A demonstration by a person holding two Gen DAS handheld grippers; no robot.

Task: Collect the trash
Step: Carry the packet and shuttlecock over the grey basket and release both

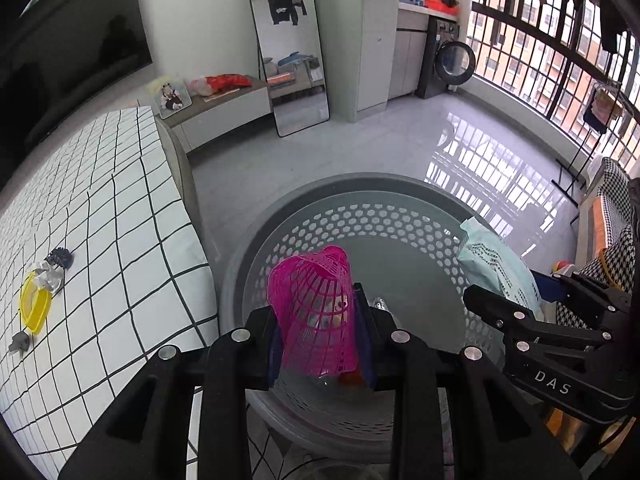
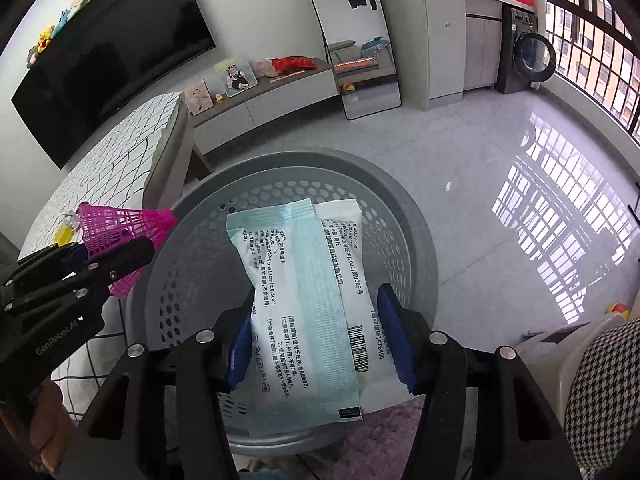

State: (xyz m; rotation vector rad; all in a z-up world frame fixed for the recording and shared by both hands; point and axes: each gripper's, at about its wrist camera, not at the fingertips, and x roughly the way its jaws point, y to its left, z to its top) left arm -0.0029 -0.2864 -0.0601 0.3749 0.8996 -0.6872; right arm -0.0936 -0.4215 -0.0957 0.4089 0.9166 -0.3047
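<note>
Pink plastic shuttlecock [image 1: 316, 312] is pinched in the left gripper [image 1: 320, 344], held above a grey perforated basket [image 1: 400, 216] on the floor. Right gripper [image 2: 316, 336] clamps a pale blue printed packet [image 2: 304, 292] over the same basket. Beside it, a grid-patterned bench [image 1: 120, 220] carries a yellow lid [image 1: 35, 306] and scraps

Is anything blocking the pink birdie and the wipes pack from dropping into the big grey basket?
No, nothing visible. The pink plastic shuttlecock in the left gripper and the pale blue wipes packet in the right gripper both hang over the round grey perforated basket, whose open mouth looks clear.
</note>
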